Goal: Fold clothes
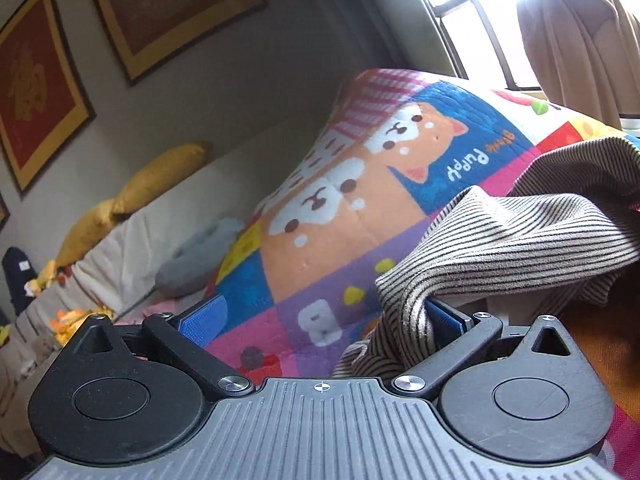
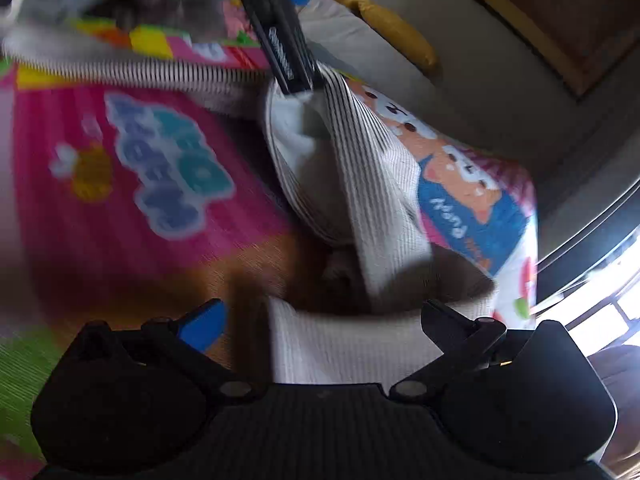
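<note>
Starting on the far left of my left wrist cam: framed pictures (image 1: 38,84) are cut off by the frame edge, and yellow cushions (image 1: 160,178) sit along a pale sofa back. The small stuff piled at the bottom left corner is too tiny and dim for me to name.

Moving right, the cartoon puppy blanket (image 1: 360,184) fills the middle. My left gripper (image 1: 324,320) has its jaws spread wide. The left blue pad (image 1: 202,322) is bare, while the striped garment (image 1: 512,240) is draped over the right pad (image 1: 444,318), hiding most of it. Cloth touches that one finger only, so nothing's actually pinched. Far right, the window is blown out white and a beige drape (image 1: 576,40) is half cropped.

Right wrist cam is smeary with motion blur, the left half especially. The pink patch of blanket (image 2: 140,184) is readable, barely. My right gripper (image 2: 324,320) is wide open too, with the striped garment (image 2: 360,184) running up between the fingers, lying loose there rather than clamped. Its far end reaches the other gripper's black body (image 2: 284,44) up top; whether it's caught there I can't tell.
</note>
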Available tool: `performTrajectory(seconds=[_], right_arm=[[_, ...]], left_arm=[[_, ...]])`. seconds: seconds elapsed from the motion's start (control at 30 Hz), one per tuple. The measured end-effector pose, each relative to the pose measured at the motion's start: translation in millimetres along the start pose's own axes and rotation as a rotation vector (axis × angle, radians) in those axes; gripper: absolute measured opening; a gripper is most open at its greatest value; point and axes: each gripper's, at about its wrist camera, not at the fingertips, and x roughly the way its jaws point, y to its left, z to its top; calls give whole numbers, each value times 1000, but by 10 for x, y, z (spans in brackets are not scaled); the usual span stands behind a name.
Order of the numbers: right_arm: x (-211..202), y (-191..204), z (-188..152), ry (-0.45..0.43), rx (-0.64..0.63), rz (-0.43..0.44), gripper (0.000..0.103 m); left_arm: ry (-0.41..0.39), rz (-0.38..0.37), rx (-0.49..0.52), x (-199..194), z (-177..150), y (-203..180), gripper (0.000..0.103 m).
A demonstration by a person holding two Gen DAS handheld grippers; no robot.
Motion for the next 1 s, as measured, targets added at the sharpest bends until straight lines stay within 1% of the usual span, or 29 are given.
performTrajectory(seconds=[0.07,0.17,0.2,0.23,0.3,0.33,0.37,0.4,0.47,0.5,0.53,0.6,0.63,0.73,0.77,0.8,0.87,0.9,0.93,1.0], right_arm=[[122,-297,-170,63,-18,-227,103],[169,-1136,-507,174,100,-709,103],[77,-1347,-585,177,146,-794,103],[-67,-1465,-610,147,201,-785,103],[-322,-1483,-572,50,311,-614,103],[-416,-1464,-538,9,355,-515,103],[-410,-1349,-461,-8,365,-385,103],[-364,-1175,-381,-19,346,-276,103],[-137,-779,-212,-30,256,-145,103],[-9,-582,-148,-17,188,-136,103],[134,-456,-121,-5,131,-156,103],[336,-344,-118,27,87,-244,103],[444,-320,-115,48,68,-288,103],[659,-485,-222,120,60,-421,103],[631,-581,-262,124,93,-443,103],[533,-706,-285,111,155,-445,103],[248,-937,-315,63,254,-457,103],[80,-1047,-326,33,298,-465,103],[-87,-1151,-335,4,330,-475,103],[-364,-1241,-335,-37,323,-509,103]], left_arm=[[-3,-4,-12,16,-10,24,103],[-7,-10,-31,40,-25,59,103],[-12,-12,-40,43,-25,71,103],[-21,-16,-52,39,-20,83,103],[-34,-21,-74,39,-10,105,103],[-32,-17,-81,48,-6,113,103],[-30,-12,-87,57,-5,121,103],[-28,-7,-90,66,-12,129,103],[-20,-2,-90,82,-39,144,103],[-15,-2,-86,90,-62,147,103],[-9,-1,-82,98,-86,150,103],[3,-8,-65,115,-155,152,103],[12,-17,-54,127,-197,151,103],[32,-21,-11,80,-285,147,103],[38,-21,4,59,-312,145,103],[44,-20,19,37,-339,144,103],[47,-15,42,-41,-374,148,103],[33,-5,40,-142,-356,163,103],[18,1,35,-257,-332,179,103],[-13,10,25,-507,-280,216,103]])
